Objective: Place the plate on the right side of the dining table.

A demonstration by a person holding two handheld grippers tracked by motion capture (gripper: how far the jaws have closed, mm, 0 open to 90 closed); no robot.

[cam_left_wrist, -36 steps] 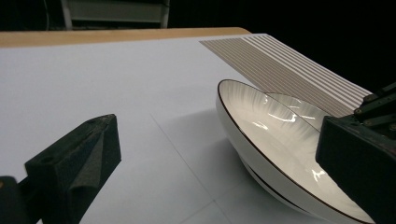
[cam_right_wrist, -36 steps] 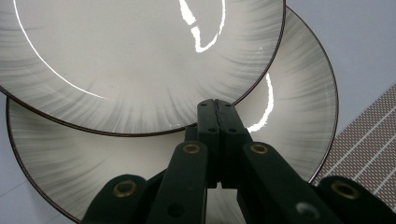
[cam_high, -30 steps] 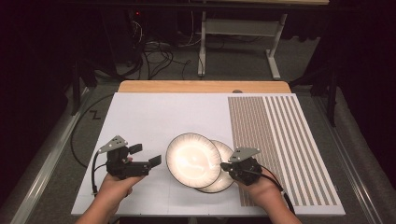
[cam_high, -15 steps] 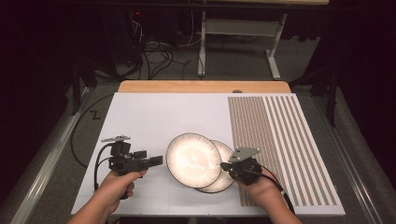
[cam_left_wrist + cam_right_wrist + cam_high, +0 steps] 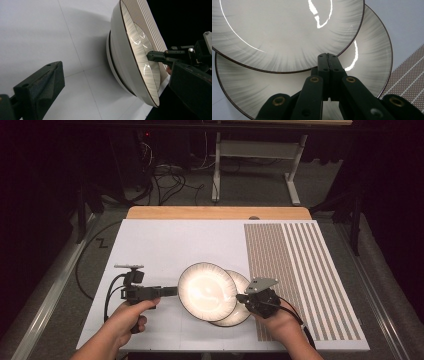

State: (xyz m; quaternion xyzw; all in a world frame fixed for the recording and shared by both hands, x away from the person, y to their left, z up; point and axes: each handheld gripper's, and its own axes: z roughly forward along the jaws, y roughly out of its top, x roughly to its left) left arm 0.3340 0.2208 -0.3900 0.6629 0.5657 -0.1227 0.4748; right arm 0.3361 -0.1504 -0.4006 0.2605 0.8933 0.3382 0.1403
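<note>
Two grey-streaked plates sit overlapped near the front of the white surface (image 5: 165,245), the upper plate (image 5: 207,291) resting partly on the lower plate (image 5: 240,312), just left of the striped mat (image 5: 300,270). The right tongs (image 5: 241,298) are clenched tight, tips at the rim where the two plates overlap, though whether they actually pinch the rim is hard to tell. The left tongs (image 5: 172,291) are released, jaws spread wide, level and just beside the upper plate's left edge.
</note>
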